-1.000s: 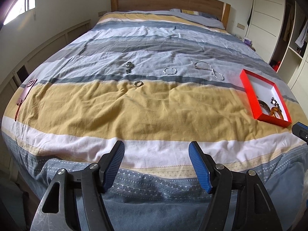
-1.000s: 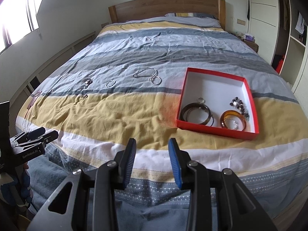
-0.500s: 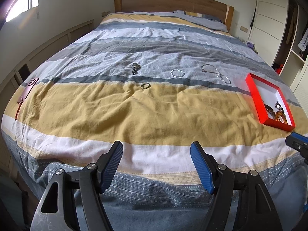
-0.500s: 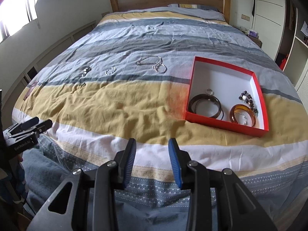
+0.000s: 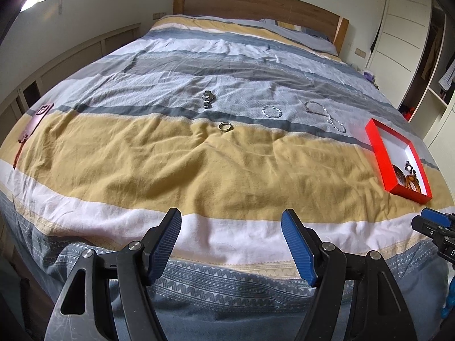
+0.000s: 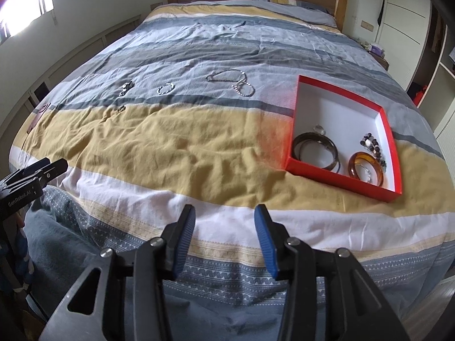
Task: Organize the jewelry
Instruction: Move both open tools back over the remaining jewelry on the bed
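A red box (image 6: 381, 113) with a white inside lies on the bed's right side and holds dark bangles (image 6: 315, 149), an amber bangle (image 6: 366, 167) and a beaded piece (image 6: 372, 145); it also shows in the left wrist view (image 5: 378, 145). Loose on the bedspread lie a watch (image 5: 207, 99), a ring (image 5: 225, 126), a silver bracelet (image 5: 271, 111) and a chain necklace (image 5: 324, 115). My left gripper (image 5: 231, 244) is open and empty over the bed's near edge. My right gripper (image 6: 224, 238) is open and empty, short of the box.
A reddish leather strap (image 5: 35, 122) lies at the bed's left edge. The wooden headboard (image 5: 256, 2) and pillows are far back. White wardrobes and open shelves (image 5: 406, 42) stand to the right. A low wall ledge runs along the left.
Both grippers have moved forward and a little to the left over the foot of the bed. The jewelry and the box now look nearer. Both stay open.
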Demonstrator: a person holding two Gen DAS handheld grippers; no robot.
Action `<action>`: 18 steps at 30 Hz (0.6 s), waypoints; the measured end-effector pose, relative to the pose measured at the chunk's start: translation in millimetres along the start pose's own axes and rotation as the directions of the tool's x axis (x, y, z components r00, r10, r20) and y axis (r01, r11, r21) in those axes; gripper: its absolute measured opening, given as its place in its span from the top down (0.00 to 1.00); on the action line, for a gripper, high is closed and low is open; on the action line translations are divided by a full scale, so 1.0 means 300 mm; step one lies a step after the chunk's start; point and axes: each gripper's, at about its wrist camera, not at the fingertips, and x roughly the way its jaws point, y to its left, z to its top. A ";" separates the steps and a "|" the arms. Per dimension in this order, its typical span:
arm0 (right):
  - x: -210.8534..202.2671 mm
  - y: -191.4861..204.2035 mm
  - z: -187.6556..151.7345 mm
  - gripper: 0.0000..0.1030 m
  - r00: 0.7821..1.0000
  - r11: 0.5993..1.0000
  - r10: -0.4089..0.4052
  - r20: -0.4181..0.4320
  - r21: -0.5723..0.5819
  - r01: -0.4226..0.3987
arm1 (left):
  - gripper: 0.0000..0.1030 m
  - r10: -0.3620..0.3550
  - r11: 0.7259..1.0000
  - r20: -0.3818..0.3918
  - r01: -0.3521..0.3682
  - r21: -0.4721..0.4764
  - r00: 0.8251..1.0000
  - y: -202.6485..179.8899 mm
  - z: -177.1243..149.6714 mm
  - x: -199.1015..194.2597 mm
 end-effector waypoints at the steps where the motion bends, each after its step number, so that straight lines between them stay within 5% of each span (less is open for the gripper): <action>1: 0.004 0.004 0.005 0.60 1.000 1.000 -0.001 -0.002 -0.001 0.001 | 0.30 -0.001 1.000 -0.001 0.001 -0.001 1.000 0.006 0.002 0.004; 18: 0.186 0.034 0.136 0.59 0.998 0.998 0.030 -0.055 -0.044 -0.032 | 0.30 -0.026 0.998 0.006 0.026 -0.060 1.000 0.097 0.110 0.128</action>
